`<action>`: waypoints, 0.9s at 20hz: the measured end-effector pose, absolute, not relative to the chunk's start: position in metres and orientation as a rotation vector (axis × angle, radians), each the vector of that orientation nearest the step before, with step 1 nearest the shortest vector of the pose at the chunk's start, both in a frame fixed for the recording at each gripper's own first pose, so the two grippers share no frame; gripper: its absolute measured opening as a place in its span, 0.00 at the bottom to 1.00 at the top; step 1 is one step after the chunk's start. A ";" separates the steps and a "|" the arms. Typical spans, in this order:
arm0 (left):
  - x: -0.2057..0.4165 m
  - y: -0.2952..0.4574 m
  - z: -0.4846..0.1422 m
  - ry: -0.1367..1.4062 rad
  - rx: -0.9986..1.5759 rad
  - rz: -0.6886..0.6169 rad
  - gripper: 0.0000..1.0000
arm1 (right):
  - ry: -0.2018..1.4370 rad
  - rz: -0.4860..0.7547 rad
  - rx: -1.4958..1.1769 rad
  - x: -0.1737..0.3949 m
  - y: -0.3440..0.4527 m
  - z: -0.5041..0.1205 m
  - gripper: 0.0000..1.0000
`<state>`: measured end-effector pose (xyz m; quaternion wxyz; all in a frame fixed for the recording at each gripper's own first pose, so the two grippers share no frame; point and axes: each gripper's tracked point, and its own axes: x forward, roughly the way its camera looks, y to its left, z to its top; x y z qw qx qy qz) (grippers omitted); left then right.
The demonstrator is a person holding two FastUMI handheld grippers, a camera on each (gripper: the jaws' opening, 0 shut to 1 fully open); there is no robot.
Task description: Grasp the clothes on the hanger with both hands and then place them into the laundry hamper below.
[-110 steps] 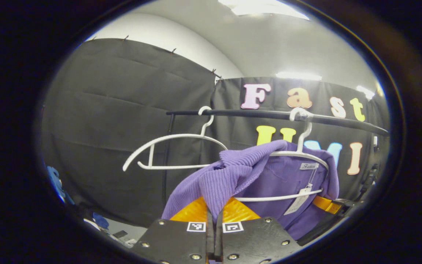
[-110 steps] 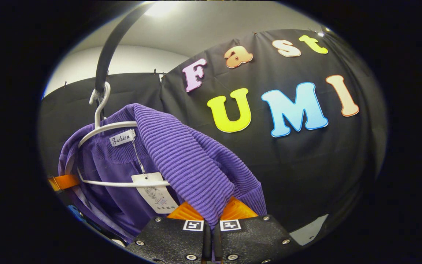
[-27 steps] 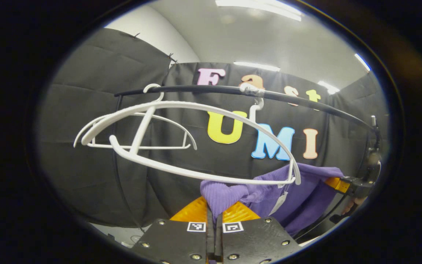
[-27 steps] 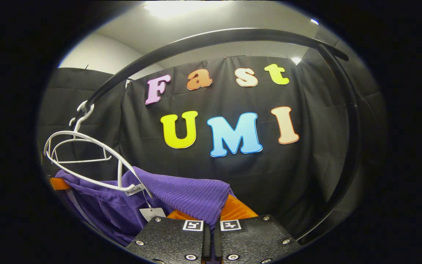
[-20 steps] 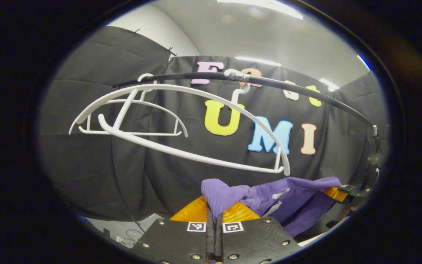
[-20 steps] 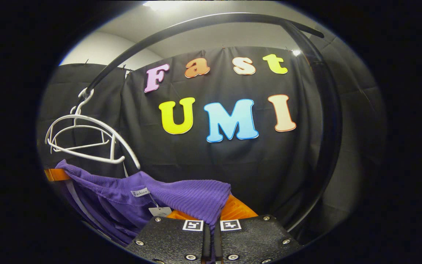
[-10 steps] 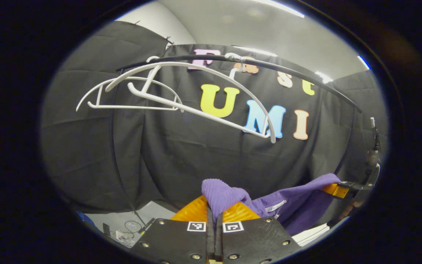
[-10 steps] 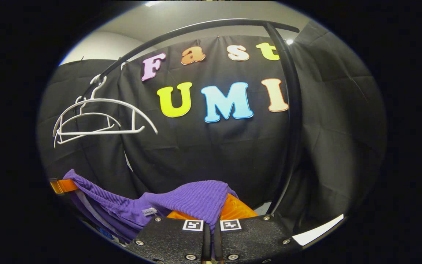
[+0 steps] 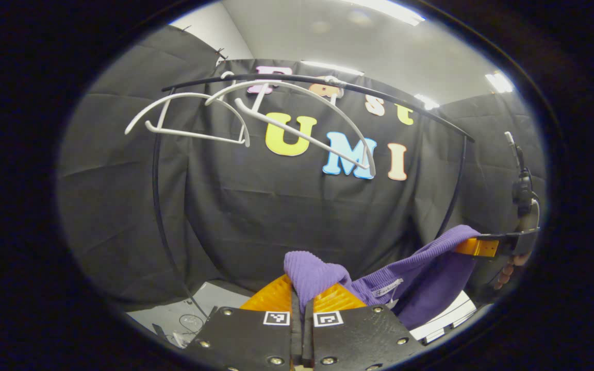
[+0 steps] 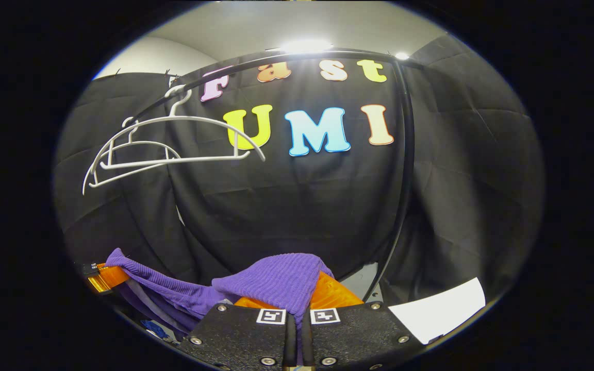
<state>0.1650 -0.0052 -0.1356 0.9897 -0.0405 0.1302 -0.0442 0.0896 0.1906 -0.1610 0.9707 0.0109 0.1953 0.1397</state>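
Left gripper view: my left gripper point(image 9: 301, 309) clamped tight on purple sweater point(image 9: 421, 268), right gripper point(image 10: 297, 309) likewise pinching other shoulder. Sweater slung between them, below empty hangers point(image 9: 297, 129), long axis side to side. Hamper unseen; I'd lower both ends level, release together.

L gripper point(image 9: 301, 309) & R gripper point(image 10: 297, 309): fingers clamped tight, level, apart.
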 end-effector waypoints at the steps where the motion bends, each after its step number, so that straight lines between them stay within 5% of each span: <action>1: 0.155 0.000 -0.143 0.270 -0.084 -0.103 0.02 | 0.403 0.277 0.020 0.076 0.197 -0.166 0.03; 18: 0.104 0.029 -0.307 0.531 -0.029 -0.169 0.02 | 0.744 0.209 0.057 -0.006 0.218 -0.335 0.04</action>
